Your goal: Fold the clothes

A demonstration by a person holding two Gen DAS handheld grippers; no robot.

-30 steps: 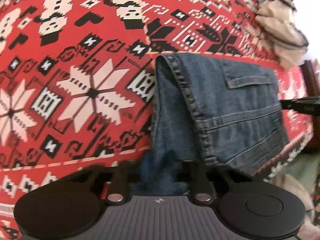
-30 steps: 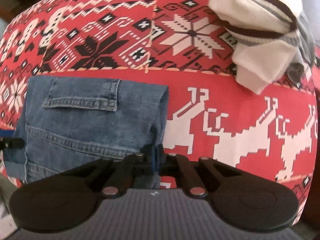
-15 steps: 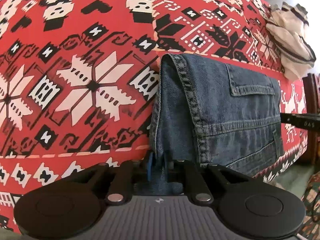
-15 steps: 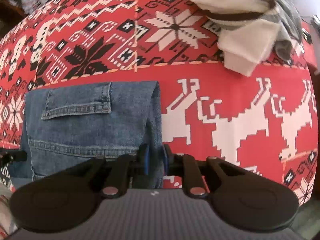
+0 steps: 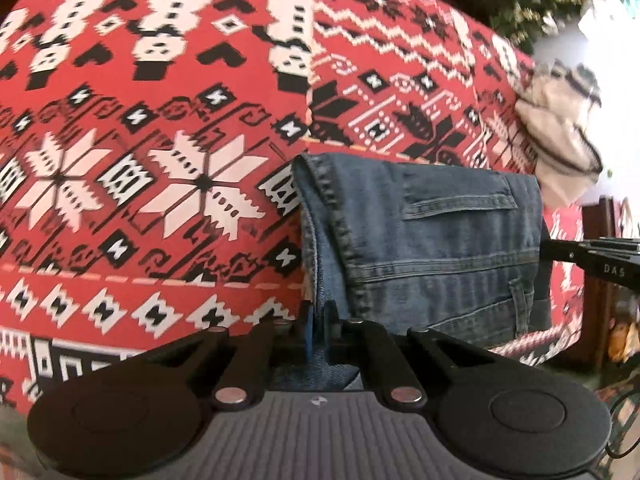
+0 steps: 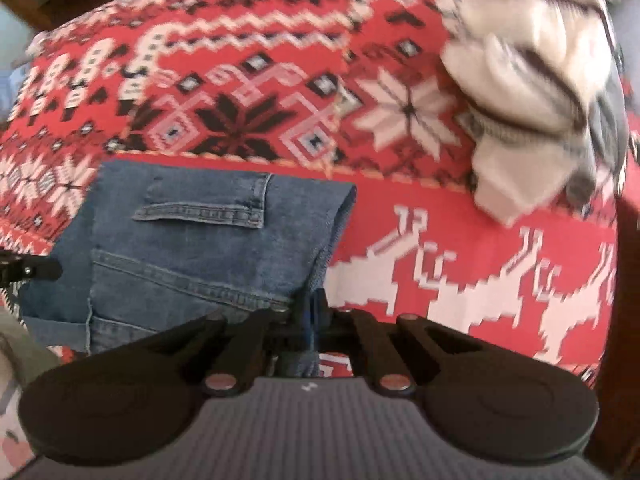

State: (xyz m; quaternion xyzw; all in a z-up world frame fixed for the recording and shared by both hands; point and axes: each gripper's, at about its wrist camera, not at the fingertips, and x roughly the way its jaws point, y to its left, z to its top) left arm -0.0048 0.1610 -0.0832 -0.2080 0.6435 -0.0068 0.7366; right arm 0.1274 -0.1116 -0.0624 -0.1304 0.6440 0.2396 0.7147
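1. A folded pair of blue denim jeans [image 5: 432,240] lies on a red woven cloth with white and black snowflake patterns [image 5: 160,120], back pocket facing up, its near edge at the cloth's near border.
2. The left gripper [image 5: 318,320] has its black fingers drawn close together, clamped on the near left corner of the jeans.
3. The right gripper [image 6: 314,312] is pinched on the near right corner, where the folded denim edge drops between its fingers.
4. A crumpled cream knit garment with dark stripes [image 6: 532,80] sits at the far right of the cloth, well apart from the jeans.
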